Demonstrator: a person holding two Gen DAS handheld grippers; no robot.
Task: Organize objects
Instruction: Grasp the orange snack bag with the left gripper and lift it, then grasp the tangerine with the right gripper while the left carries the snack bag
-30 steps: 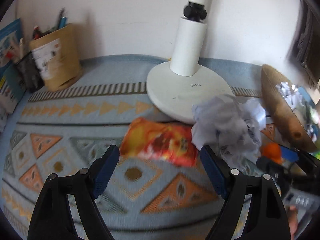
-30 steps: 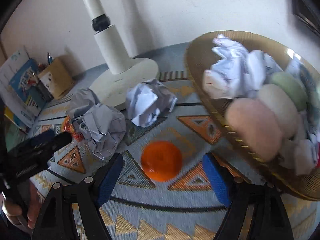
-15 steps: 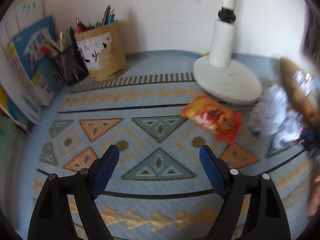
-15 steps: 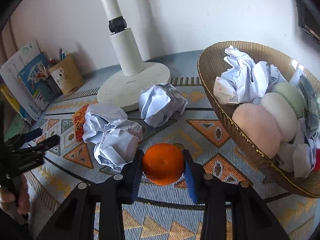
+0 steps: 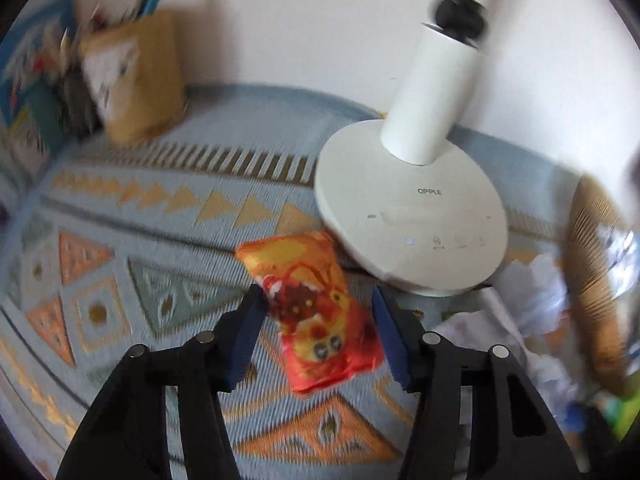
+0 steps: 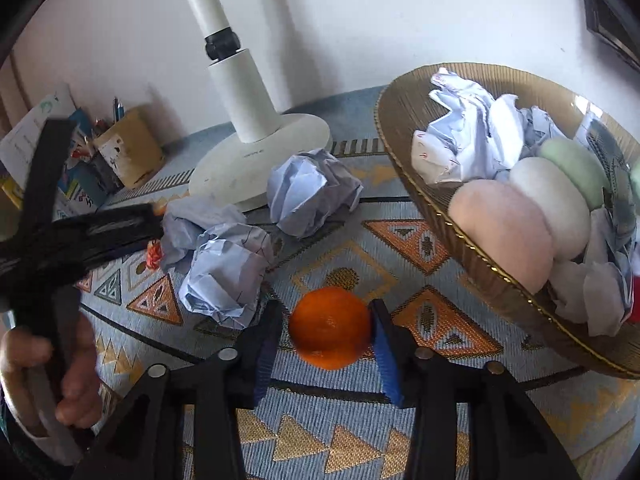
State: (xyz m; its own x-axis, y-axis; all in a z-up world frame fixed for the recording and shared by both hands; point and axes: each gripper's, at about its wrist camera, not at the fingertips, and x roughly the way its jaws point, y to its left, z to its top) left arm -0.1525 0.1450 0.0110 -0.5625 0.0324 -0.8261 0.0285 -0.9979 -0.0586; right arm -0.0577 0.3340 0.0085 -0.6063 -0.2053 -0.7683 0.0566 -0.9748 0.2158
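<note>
In the right wrist view, we see the right gripper (image 6: 323,336) with its fingers (image 6: 384,344) pressed against both sides of the orange (image 6: 330,327), gripping it just above the patterned tabletop (image 6: 400,412). To its right stands the woven basket (image 6: 492,280), near the fruit but not touching it, already holding crumpled paper and pale round balls in pink, white and green. On the other side a crumpled paper ball (image 6: 224,272) lies just beside the left finger, and a second paper ball (image 6: 312,196) rests farther back against the round white lamp base (image 6: 260,160).

In the left wrist view, we find the left gripper (image 5: 318,330) with its fingers (image 5: 246,332) apart around the orange-and-yellow snack packet (image 5: 316,316). The packet lies flat on the tabletop between them; the left finger looks very close to its edge, while a gap shows at the right finger. Its far corner sits just beside the lamp base (image 5: 408,220). The picture is blurred, so we cannot tell finer contact.

Only the left wrist view shows the packet whole; from the right wrist camera it is nearly all hidden behind the left gripper and paper. The brown pen holder (image 5: 136,84) stands at the far left wall in both. Only the right wrist view shows the person's left hand (image 6: 60,368) holding the left tool.
</note>
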